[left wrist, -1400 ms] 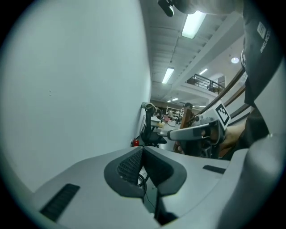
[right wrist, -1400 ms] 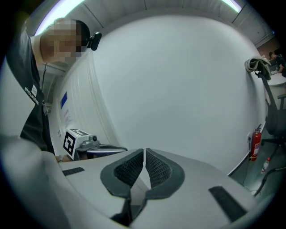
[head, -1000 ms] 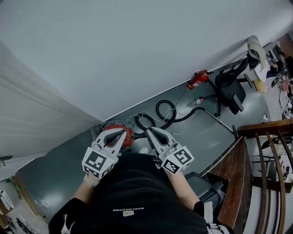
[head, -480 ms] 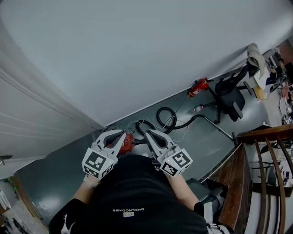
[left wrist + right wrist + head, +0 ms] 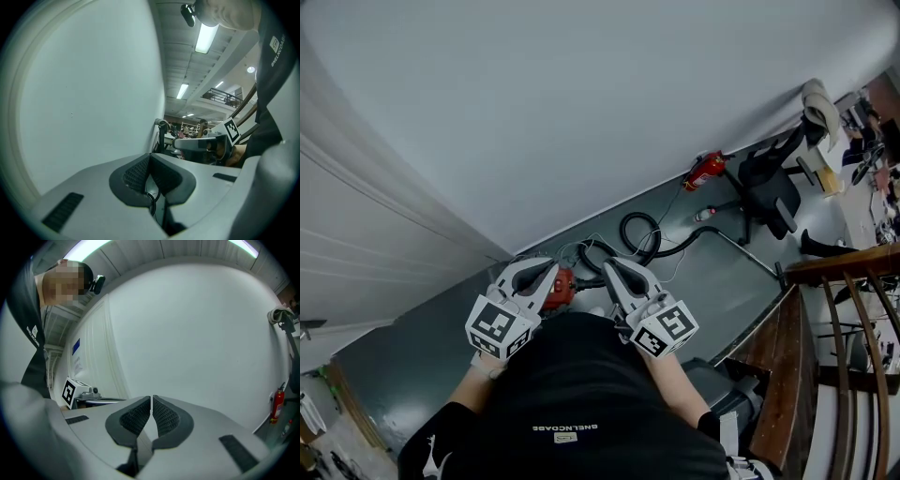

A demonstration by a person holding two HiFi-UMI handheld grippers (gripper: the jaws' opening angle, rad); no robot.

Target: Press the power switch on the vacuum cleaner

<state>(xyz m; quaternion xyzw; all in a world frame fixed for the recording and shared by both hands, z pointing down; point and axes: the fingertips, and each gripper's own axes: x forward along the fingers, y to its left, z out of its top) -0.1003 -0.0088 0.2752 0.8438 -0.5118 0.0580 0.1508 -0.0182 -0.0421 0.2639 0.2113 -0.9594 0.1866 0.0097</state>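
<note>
The vacuum cleaner's red body lies on the grey floor by the white wall, mostly hidden behind my left gripper. Its black hose coils to the right and runs on into a long wand. No power switch shows in any view. My right gripper hovers just right of the red body. Both are held close in front of the person's chest. In the left gripper view the left gripper has its pads together with nothing between them. The right gripper is likewise shut and empty, facing the bare wall.
A red fire extinguisher leans at the wall's foot, with a black office chair beside it. A wooden stair railing stands at the right. Thin white cables trail near the hose. The other gripper shows in the left gripper view.
Both grippers stay shut and held in nearly the same place. The left one now covers more of the red vacuum body than a second ago.
</note>
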